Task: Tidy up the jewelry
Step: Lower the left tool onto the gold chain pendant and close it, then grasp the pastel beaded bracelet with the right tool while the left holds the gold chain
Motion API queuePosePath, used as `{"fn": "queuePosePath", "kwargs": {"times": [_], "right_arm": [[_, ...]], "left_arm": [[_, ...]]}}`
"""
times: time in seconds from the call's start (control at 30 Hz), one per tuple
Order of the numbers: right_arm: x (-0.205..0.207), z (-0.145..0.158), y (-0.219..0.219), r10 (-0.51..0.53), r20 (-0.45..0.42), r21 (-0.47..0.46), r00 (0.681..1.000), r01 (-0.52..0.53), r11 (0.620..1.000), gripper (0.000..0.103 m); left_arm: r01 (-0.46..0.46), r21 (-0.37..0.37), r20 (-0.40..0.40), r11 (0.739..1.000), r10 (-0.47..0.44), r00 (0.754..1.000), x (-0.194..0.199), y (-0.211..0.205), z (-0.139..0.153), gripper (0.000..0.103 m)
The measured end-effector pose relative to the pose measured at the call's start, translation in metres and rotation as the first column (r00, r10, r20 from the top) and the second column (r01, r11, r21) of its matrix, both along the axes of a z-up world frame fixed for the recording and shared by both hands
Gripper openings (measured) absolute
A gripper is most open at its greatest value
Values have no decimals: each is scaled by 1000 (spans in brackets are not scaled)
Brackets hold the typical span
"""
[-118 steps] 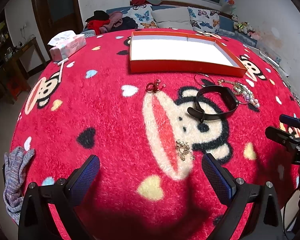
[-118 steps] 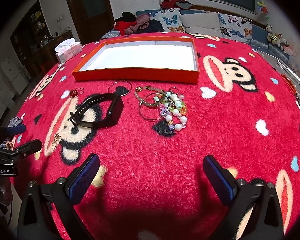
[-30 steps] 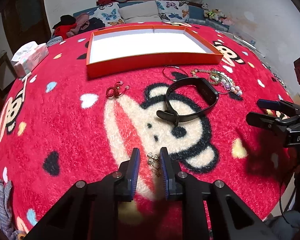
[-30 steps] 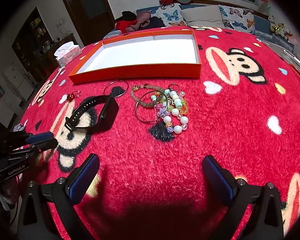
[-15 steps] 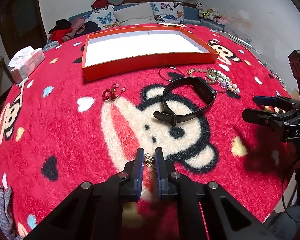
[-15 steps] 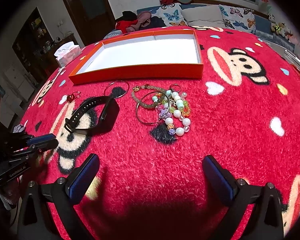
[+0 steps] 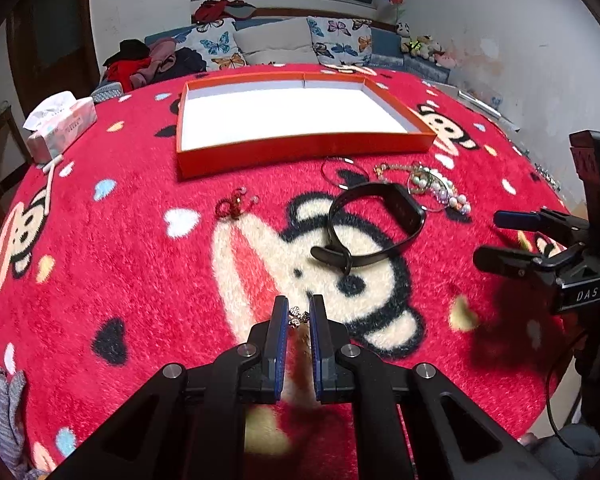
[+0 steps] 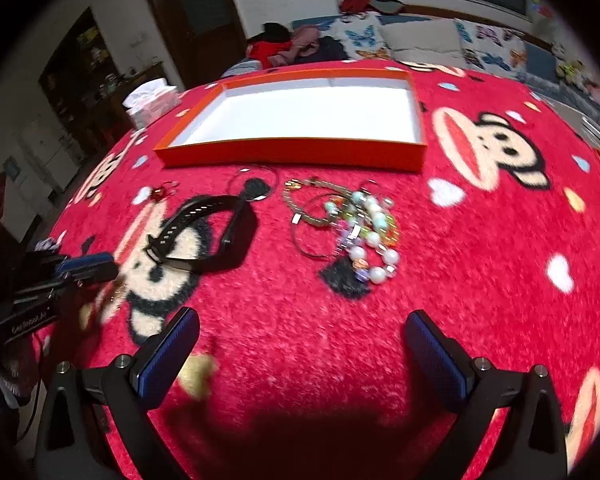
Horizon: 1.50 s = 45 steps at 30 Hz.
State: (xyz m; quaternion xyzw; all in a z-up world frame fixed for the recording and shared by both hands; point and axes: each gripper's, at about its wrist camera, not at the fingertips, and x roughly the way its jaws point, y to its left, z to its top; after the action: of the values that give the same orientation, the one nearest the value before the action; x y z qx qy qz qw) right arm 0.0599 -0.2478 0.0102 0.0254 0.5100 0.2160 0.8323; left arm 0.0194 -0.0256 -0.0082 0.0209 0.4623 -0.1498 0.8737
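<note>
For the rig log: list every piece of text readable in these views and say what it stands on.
"DAS" – white letters on the black body of the right tool, seen from the left wrist camera.
Blurred white label, unreadable, on the black body of the left tool, seen from the right wrist camera.
Pink printing on the white tissue pack – too small to read.
</note>
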Motion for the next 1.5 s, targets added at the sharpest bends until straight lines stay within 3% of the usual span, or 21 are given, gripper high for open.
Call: {"fn": "queuePosePath", "kwargs": {"times": [0.2,0.63,1.0,1.5], "right_arm": [[9,9,10,96,56,-41,994,-94,995,103],[23,-1,-24,18,27,-47,999,-17,999,102],[31,-7,-30,-2,8,-36,1000,2,999,91],[34,-12,-31,4,-10,-48,1000,-5,999,65]], "left_arm": [[-15,-22,10,1000,15,1000,3,6,9,11],[-29,-59,40,998,31,999,13,13,28,11],[-45,-71,67,996,49,997,16,19,45,11],[-39,-81,100,996,47,994,18,17,60,11]]}}
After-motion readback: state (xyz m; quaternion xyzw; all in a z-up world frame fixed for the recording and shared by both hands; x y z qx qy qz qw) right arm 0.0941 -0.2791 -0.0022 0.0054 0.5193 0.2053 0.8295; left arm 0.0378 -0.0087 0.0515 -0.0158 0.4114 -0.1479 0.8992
